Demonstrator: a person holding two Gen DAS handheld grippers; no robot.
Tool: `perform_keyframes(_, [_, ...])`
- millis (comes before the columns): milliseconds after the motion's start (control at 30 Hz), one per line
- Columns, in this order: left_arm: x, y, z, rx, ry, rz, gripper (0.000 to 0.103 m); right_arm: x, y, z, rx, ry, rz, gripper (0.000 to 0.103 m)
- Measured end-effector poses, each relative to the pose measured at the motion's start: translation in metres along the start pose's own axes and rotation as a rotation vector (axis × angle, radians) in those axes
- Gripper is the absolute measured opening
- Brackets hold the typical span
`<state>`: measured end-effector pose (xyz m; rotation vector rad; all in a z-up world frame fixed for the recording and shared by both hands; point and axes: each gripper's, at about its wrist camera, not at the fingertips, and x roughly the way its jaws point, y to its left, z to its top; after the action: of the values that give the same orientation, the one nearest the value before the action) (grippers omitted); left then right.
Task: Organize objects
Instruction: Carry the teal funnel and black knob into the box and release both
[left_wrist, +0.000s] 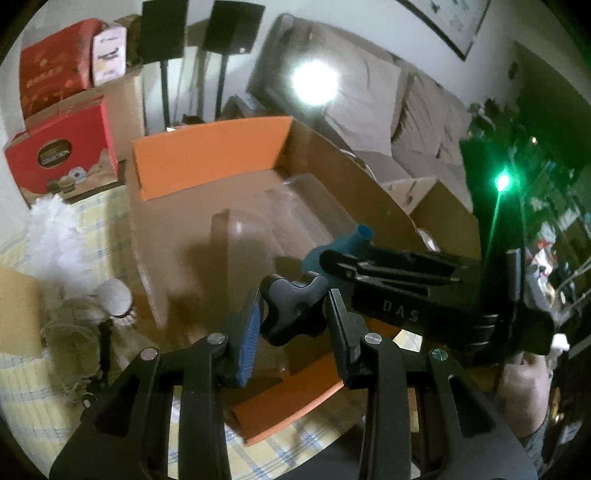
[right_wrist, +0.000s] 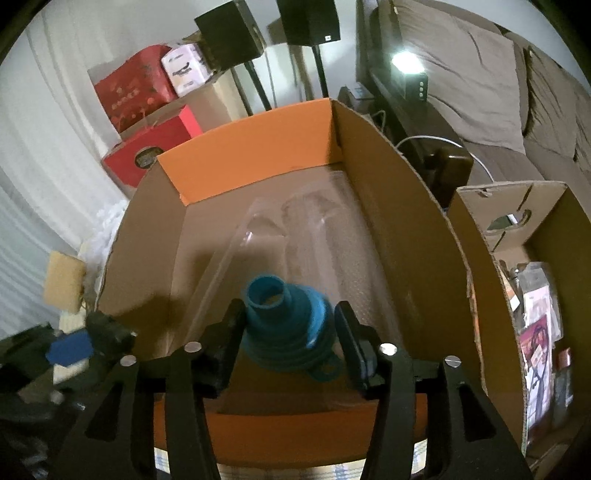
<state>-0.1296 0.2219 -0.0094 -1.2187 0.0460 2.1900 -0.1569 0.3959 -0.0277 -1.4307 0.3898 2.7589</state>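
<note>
Cardboard box (right_wrist: 406, 229) with orange flaps stands open on a checked yellow cloth (left_wrist: 29, 387), and both grippers are held over its near edge. Inside it lies a clear plastic tray (right_wrist: 295, 229), resting on the box floor toward the right wall.

Right gripper (right_wrist: 290, 325): jaws clamped on a teal collapsible funnel (right_wrist: 284, 325), spout pointing up and away, a small loop tab at its lower rim. The funnel sits above the box interior, in front of the clear tray. In the left wrist view the same funnel (left_wrist: 354, 243) shows beyond the right gripper's black body, which crosses the frame from the right.

Left gripper (left_wrist: 293, 314): jaws closed on a black lobed knob (left_wrist: 291, 310), one finger pad being blue. The knob is held over the near portion of the box; whether it touches anything below cannot be determined, as the view is blurred.

Surroundings: left of the box, on the cloth, a white fluffy duster (left_wrist: 51, 229), a round brush (left_wrist: 118, 299) and a tan sponge-like block (right_wrist: 64, 280). Behind, red gift boxes (left_wrist: 62, 147) are stacked on a larger carton. To the right stands a second cardboard box (right_wrist: 535, 295) holding packaged items. Two dark speakers on stands (right_wrist: 310, 18) are at the rear wall.
</note>
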Motion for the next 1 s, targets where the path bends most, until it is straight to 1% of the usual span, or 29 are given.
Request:
perform_keyframes(67, [0.007, -0.005, -0.001, 0.017, 0.017, 0.004, 0.032, -0.004, -0.003, 0.001, 0.014, -0.012, 0.012, 0.056])
perform_keyframes(100, [0.01, -0.007, -0.001, 0.024, 0.024, 0.005, 0.032, -0.005, -0.004, 0.001, 0.019, -0.014, 0.017, 0.059])
perform_keyframes(167, [0.018, -0.01, -0.002, 0.037, 0.044, 0.015, 0.032, -0.009, -0.006, 0.003, 0.026, -0.022, 0.005, 0.059])
perform_keyframes(300, [0.029, -0.014, -0.004, 0.051, 0.071, 0.033, 0.031, -0.019, -0.009, 0.004, 0.029, -0.041, 0.02, 0.059])
perform_keyframes(400, [0.034, -0.016, -0.003, 0.052, 0.08, 0.043, 0.036, -0.028, -0.006, 0.004, 0.025, -0.062, 0.024, 0.059])
perform_keyframes(500, [0.032, -0.016, -0.001, 0.043, 0.074, 0.039, 0.037, -0.035, -0.004, 0.005, 0.021, -0.077, 0.027, 0.059])
perform_keyframes(667, [0.015, -0.005, 0.003, 0.017, 0.035, 0.044, 0.04, -0.04, 0.0, 0.005, 0.009, -0.087, 0.03, 0.059])
perform_keyframes(700, [0.011, -0.002, 0.003, 0.012, 0.024, 0.052, 0.044, -0.04, 0.001, 0.005, 0.006, -0.087, 0.028, 0.059])
perform_keyframes(733, [0.008, 0.0, 0.004, 0.007, 0.015, 0.058, 0.052, -0.04, 0.003, 0.006, 0.004, -0.085, 0.027, 0.059])
perform_keyframes(767, [0.003, 0.003, 0.004, 0.001, 0.002, 0.066, 0.057, -0.039, 0.004, 0.005, 0.001, -0.084, 0.028, 0.059])
perform_keyframes(800, [-0.003, 0.007, 0.003, -0.008, -0.014, 0.075, 0.064, -0.039, 0.005, 0.005, -0.002, -0.083, 0.029, 0.059])
perform_keyframes(833, [-0.008, 0.01, 0.003, -0.016, -0.03, 0.085, 0.07, -0.039, 0.007, 0.004, -0.004, -0.082, 0.03, 0.059])
perform_keyframes(900, [-0.016, 0.015, 0.003, -0.023, -0.052, 0.105, 0.072, -0.039, 0.01, 0.003, -0.011, -0.08, 0.032, 0.061])
perform_keyframes(967, [-0.024, 0.02, 0.002, -0.023, -0.075, 0.139, 0.079, -0.039, 0.015, 0.002, -0.019, -0.08, 0.033, 0.066])
perform_keyframes(1000, [-0.028, 0.022, 0.002, -0.027, -0.089, 0.156, 0.083, -0.039, 0.018, 0.002, -0.024, -0.082, 0.031, 0.071])
